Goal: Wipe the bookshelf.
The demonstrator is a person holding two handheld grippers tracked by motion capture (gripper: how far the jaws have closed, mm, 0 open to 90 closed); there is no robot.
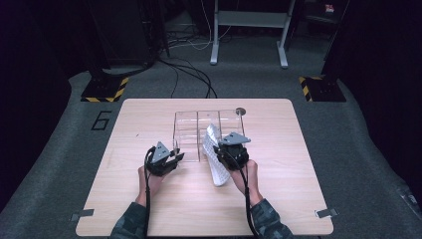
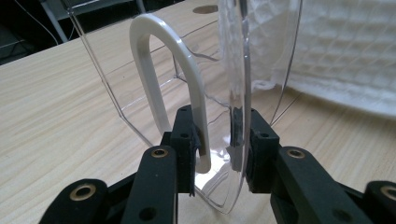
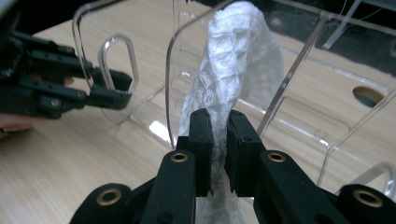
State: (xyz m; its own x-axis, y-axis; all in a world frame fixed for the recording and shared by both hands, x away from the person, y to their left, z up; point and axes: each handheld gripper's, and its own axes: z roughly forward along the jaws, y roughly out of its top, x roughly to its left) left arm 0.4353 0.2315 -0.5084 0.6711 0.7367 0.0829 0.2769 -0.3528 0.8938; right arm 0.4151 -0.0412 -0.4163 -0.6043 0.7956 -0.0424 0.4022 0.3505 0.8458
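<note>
White quilted cloth (image 3: 238,60) is pinched between the right gripper (image 3: 219,140)'s two black jaws, which are closed tight on its lower part; the fabric rises in a bunched, upright fold above the pads and leans into the clear plastic organizer (image 1: 199,130). From the high view, that cloth (image 1: 215,157) runs as a long pale strip from the near edge of the organizer's middle compartments down toward the person, and the right gripper (image 1: 232,149) sits right on top of it, near its upper half, with the lower end hanging free over the wooden table (image 1: 278,199).

Across from it, the left gripper (image 2: 215,135) clamps the organizer's end wall (image 2: 233,70): one pad presses the outside of the clear sheet, the other sits inside, against the pale rim of the oval handle cut-out (image 2: 154,70). So both claws are gripping, the left on the wall, the right on cloth. In the high view the left gripper (image 1: 171,158) stands at the organizer's near left corner, just beside the cloth but not touching it, with the clear partitions between them.

The organizer itself rests in the middle of the table, its three compartments side by side. A small round hole (image 1: 241,110) in the tabletop lies just behind its far right corner.
</note>
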